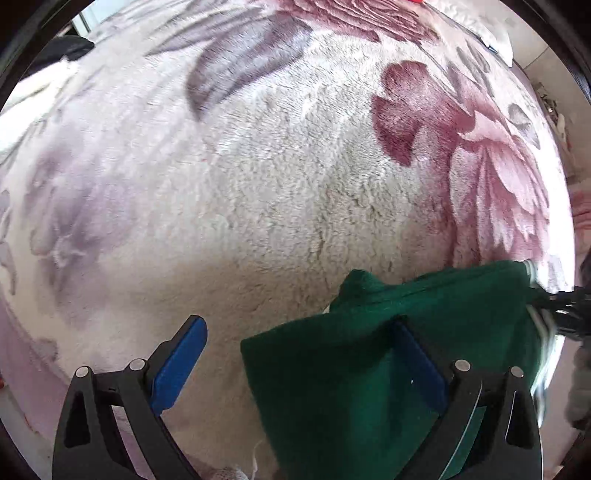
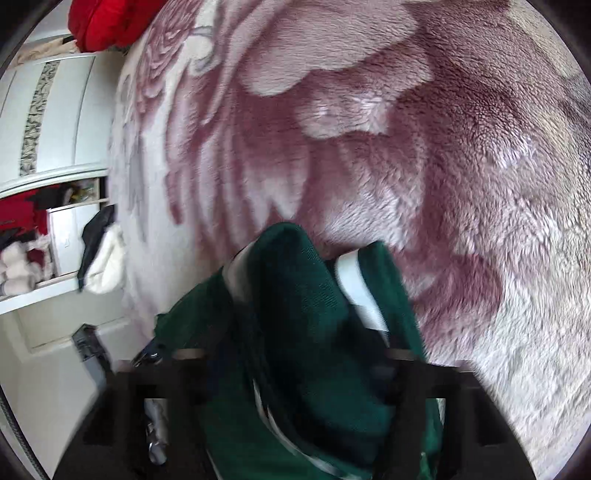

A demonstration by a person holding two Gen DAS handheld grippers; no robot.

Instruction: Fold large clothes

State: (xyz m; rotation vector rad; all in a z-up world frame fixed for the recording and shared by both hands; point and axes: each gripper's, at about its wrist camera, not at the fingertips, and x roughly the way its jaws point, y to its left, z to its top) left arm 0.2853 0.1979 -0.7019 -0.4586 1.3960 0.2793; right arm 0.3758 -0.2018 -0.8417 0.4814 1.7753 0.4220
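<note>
A dark green garment [image 1: 369, 354] with white stripes lies on a fluffy floral blanket [image 1: 258, 184]. My left gripper [image 1: 299, 332] is open; its left blue finger [image 1: 181, 362] is bare and the cloth drapes over its right finger [image 1: 413, 358]. In the right wrist view the same garment [image 2: 303, 325], with a white stripe [image 2: 354, 284], is bunched between the blurred fingers of my right gripper [image 2: 295, 354], which is shut on it above the blanket [image 2: 406, 147]. The right gripper's tip also shows at the left wrist view's right edge [image 1: 565, 306].
A white wardrobe [image 2: 55, 129] with open shelves of clothes stands left of the bed. A red item [image 2: 107, 22] lies at the blanket's far end. A black and white cloth [image 2: 99, 258] hangs by the shelf.
</note>
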